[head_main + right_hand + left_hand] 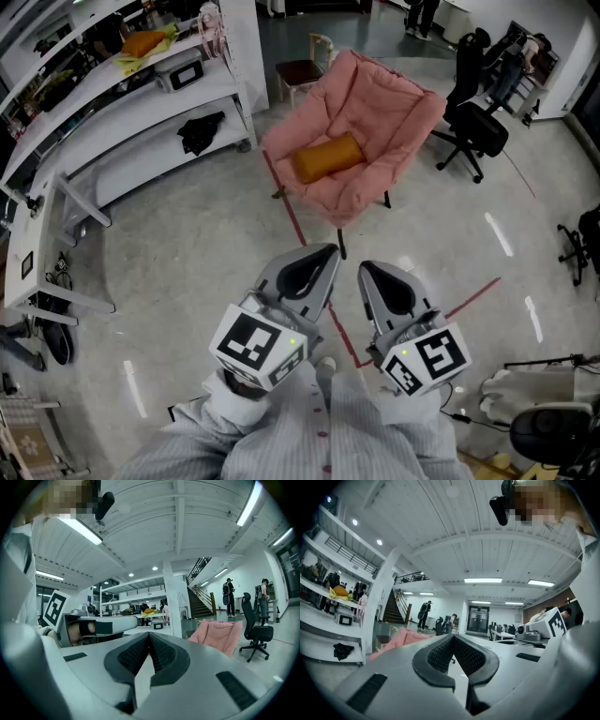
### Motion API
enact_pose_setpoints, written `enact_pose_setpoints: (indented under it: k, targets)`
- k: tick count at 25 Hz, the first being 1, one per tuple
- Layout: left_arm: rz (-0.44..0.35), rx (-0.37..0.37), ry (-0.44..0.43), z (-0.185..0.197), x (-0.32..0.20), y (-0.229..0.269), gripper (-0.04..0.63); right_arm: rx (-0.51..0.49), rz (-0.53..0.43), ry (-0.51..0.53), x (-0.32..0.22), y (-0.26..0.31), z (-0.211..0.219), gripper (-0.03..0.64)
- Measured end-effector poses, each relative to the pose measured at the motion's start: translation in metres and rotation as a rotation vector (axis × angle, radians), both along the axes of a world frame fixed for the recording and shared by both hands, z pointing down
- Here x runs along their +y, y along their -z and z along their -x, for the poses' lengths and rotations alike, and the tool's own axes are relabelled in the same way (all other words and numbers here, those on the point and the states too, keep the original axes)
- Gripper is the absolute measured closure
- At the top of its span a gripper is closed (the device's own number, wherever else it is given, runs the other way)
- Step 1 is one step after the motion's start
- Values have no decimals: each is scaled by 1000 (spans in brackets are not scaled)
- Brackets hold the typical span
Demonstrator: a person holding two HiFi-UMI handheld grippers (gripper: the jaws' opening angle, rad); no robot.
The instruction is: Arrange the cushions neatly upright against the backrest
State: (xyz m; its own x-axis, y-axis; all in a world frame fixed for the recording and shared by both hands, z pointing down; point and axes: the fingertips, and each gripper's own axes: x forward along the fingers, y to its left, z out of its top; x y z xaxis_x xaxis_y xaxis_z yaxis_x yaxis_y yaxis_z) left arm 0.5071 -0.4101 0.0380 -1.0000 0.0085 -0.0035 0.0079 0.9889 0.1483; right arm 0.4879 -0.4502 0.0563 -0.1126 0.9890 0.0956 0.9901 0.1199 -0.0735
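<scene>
An orange cushion (328, 157) lies flat on the seat of a pink padded chair (375, 112) in the upper middle of the head view. My left gripper (323, 250) and right gripper (364, 267) are held close to my chest, side by side, well short of the chair. Both are shut with nothing between the jaws. In the left gripper view the left gripper (453, 638) points level across the room, with the pink chair (401, 639) low at the left. The right gripper (149, 635) shows the pink chair (218, 634) at the right.
White shelving (122, 103) with a black item and an orange cloth stands at the left. A black office chair (473, 122) is right of the pink chair, a wooden stool (298, 75) behind it. Red tape lines (473, 295) mark the grey floor. People stand far off near a staircase (206, 604).
</scene>
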Motion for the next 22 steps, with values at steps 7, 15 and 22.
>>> enact_pose_setpoints:
  k: [7,15,22]
  targets:
    - [13,4,6,9,-1,-4,584,-2,14,-5,0,1,10,604]
    - [19,9,26,15,-10,-7,584,-10,19,16,-13,1,16,604]
    - [26,26,84,12,5,-14,584,15,31,20,-12,-3,29,604]
